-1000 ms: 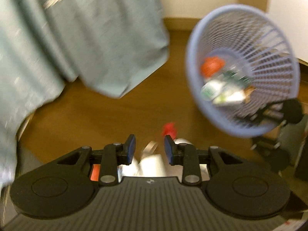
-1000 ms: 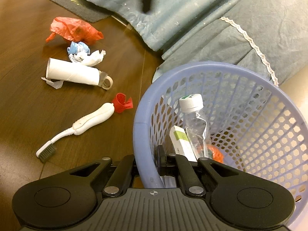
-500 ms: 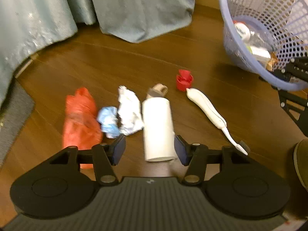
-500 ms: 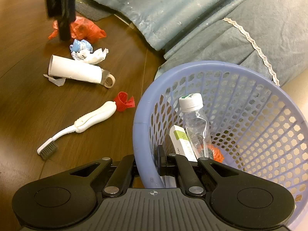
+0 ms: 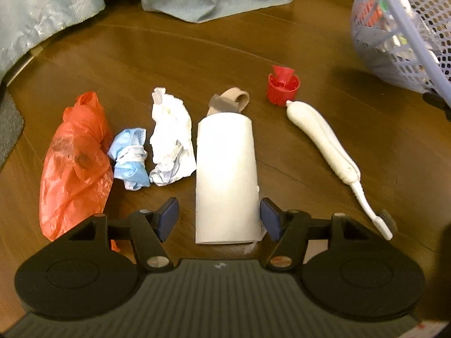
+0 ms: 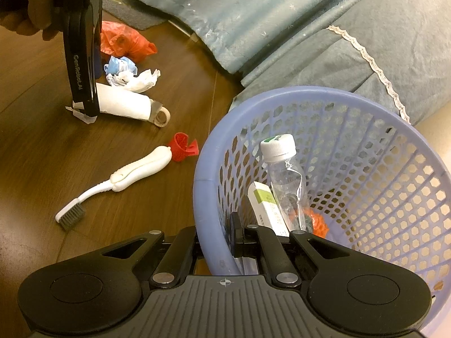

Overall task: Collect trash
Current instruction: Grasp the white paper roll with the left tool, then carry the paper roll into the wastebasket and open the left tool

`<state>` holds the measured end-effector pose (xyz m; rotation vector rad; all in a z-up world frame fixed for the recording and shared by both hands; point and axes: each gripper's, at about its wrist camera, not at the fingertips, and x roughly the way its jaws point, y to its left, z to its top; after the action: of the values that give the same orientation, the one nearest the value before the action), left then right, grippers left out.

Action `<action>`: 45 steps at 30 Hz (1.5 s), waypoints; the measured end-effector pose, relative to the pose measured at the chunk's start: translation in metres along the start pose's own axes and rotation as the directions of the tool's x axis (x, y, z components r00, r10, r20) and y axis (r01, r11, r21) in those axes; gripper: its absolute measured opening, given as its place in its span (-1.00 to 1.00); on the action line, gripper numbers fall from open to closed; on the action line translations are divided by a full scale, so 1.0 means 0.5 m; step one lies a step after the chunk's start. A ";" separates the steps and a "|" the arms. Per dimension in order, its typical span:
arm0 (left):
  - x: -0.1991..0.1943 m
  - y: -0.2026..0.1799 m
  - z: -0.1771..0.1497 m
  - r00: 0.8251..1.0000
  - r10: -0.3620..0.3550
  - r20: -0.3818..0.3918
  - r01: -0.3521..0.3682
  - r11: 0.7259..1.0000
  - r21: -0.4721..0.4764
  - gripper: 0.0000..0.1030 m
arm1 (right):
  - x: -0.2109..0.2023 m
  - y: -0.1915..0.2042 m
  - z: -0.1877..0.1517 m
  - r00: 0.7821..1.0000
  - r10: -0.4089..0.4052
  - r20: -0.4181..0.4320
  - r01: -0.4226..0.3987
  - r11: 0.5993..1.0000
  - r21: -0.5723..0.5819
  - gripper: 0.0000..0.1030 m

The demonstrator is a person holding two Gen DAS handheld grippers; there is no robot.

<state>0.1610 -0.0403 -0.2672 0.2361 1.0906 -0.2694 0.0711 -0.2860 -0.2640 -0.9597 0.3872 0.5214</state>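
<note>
Left gripper (image 5: 218,218), jaws just opened wide astride the near end of the paper roll (image 5: 227,174), must close next; right gripper (image 6: 217,242) clamps the basket (image 6: 208,169) rim.

Glossy brown wood floor (image 5: 296,28), matt white paper roll (image 5: 227,180), crinkly orange plastic bag (image 5: 73,163), lavender perforated plastic basket (image 6: 352,169), clear plastic bottle (image 6: 287,183), soft teal cloth (image 6: 282,22)

A domestic room, probably a bedroom, is indicated. A brown wood-plank floor (image 5: 174,53) is seen throughout. Pale blue star-patterned fabric (image 6: 225,14) and a grey-green cloth with a lace trim (image 6: 375,64) are draped to the floor at 12 to 2 o'clock in the right wrist view. A grey mat edge (image 6: 132,14) is noted at 11 o'clock. A lilac plastic wastebasket (image 6: 214,146) and scattered household litter are recorded.
</note>
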 end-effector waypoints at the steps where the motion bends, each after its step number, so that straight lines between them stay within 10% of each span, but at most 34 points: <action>1: 0.003 0.001 -0.001 1.000 -0.006 -0.008 0.006 1.000 0.002 0.00 | 0.000 0.000 0.000 1.000 0.001 0.000 -0.001 1.000 0.000 -0.98; 15: -0.051 0.004 -0.096 0.999 0.018 -0.034 -0.017 0.999 0.041 0.04 | 0.001 -0.003 0.004 1.000 -0.002 -0.005 0.002 1.000 0.008 -0.97; 45: -0.119 0.006 -0.064 1.000 0.021 0.012 -0.022 0.997 0.071 -0.13 | 0.004 -0.006 0.003 1.000 0.002 -0.005 -0.002 1.000 0.005 -0.97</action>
<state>0.1093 -0.0213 -0.2281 0.3087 1.0675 -0.2903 0.0747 -0.2854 -0.2622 -0.9557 0.3935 0.5199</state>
